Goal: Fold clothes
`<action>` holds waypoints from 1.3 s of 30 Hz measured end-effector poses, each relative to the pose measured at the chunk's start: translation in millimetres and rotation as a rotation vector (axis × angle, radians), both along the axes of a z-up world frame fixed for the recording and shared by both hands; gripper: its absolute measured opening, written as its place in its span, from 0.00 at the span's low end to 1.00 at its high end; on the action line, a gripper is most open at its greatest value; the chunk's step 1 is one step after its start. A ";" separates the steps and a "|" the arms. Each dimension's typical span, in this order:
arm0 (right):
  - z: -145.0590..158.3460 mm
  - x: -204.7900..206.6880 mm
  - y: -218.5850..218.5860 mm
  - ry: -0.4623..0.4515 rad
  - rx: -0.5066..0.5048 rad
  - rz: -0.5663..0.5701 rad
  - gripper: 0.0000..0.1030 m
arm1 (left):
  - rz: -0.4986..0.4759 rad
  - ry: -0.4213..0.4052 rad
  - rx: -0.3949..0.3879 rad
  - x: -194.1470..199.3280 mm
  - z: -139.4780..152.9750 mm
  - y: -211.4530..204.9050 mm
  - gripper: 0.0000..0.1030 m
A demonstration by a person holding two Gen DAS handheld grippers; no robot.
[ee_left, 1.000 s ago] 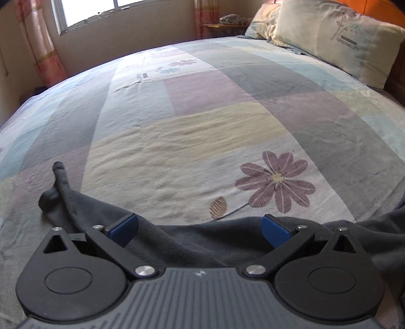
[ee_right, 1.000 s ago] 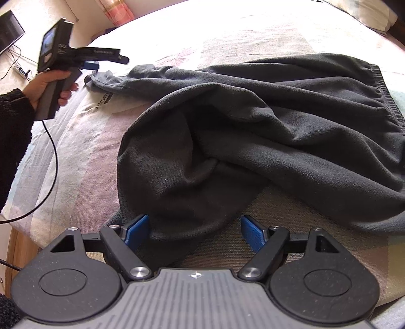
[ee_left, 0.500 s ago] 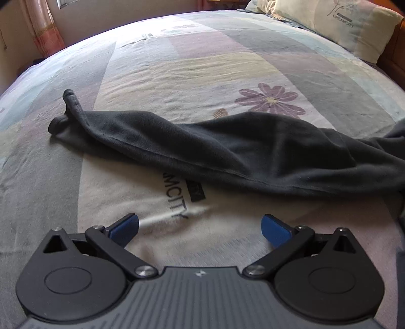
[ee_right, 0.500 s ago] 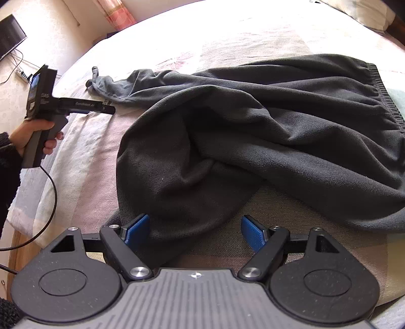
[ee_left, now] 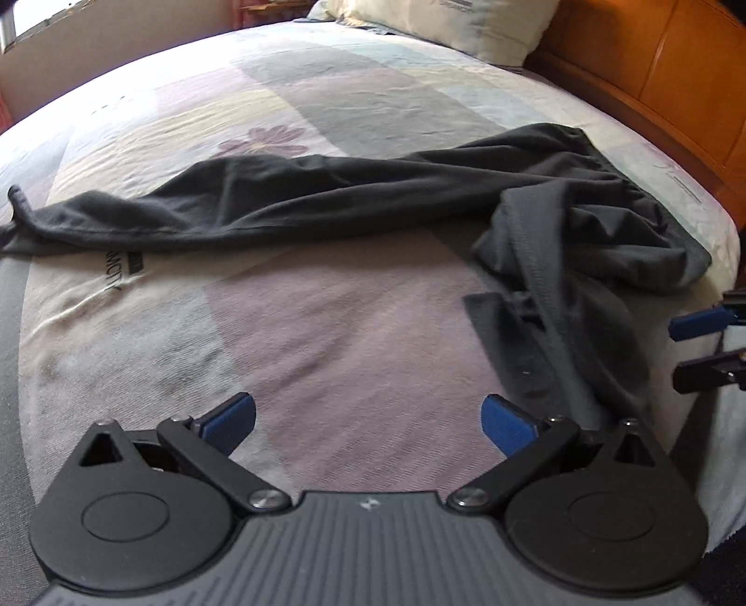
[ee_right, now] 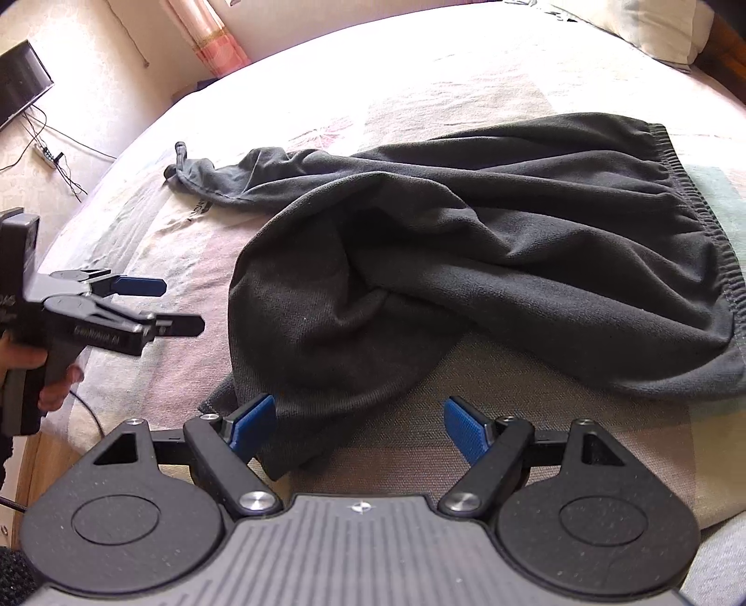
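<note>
Dark trousers (ee_right: pixel 466 261) are lying rumpled across the bed (ee_left: pixel 326 326) — both the left gripper (ee_left: pixel 368 419) and right gripper (ee_right: pixel 359 426) are hovering spread, empty; grabbing bunched layers risks folding creases in.

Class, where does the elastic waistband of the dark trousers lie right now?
In the right wrist view the waistband runs down the right side of the dark trousers, on the bedsheet, toward the pillow end.

Black ribbed gripper (ee_left: pixel 368 424) body, 2 blue fingertips (ee_left: pixel 506 422), silver screws.
</note>
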State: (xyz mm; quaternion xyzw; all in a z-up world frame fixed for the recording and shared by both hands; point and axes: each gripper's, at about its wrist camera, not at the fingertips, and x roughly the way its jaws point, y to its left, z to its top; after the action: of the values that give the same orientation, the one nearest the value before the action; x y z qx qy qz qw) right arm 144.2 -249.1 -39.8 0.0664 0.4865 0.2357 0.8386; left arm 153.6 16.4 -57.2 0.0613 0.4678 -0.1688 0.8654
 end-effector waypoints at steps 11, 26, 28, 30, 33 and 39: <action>-1.3 -13.9 -31.6 -0.015 0.033 -0.068 0.81 | -0.110 -0.009 -0.049 -36.4 4.7 -74.4 0.99; -7.4 -18.4 -60.0 -0.013 0.062 -0.136 0.81 | -0.124 -0.066 0.147 -40.4 -28.6 -133.4 1.00; -7.7 -18.0 -61.0 -0.012 0.067 -0.139 0.81 | -0.095 -0.086 0.140 -37.4 -23.7 -126.9 1.00; -8.4 -17.8 -61.5 -0.010 0.069 -0.139 0.81 | -0.060 -0.100 0.096 -32.5 -15.6 -114.7 1.00; -9.4 -17.6 -60.4 -0.008 0.068 -0.135 0.82 | 0.010 -0.138 0.094 -24.5 -4.5 -96.3 1.00; -9.8 -17.1 -54.5 -0.004 0.065 -0.120 0.82 | 0.075 -0.192 0.130 6.3 7.5 -65.7 1.00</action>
State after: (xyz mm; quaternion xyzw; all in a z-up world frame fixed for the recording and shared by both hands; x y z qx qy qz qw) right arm 127.1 -303.6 -49.6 0.1223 0.4722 0.2010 0.8495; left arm 159.9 -49.3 -49.6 0.1157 0.3945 -0.0989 0.9062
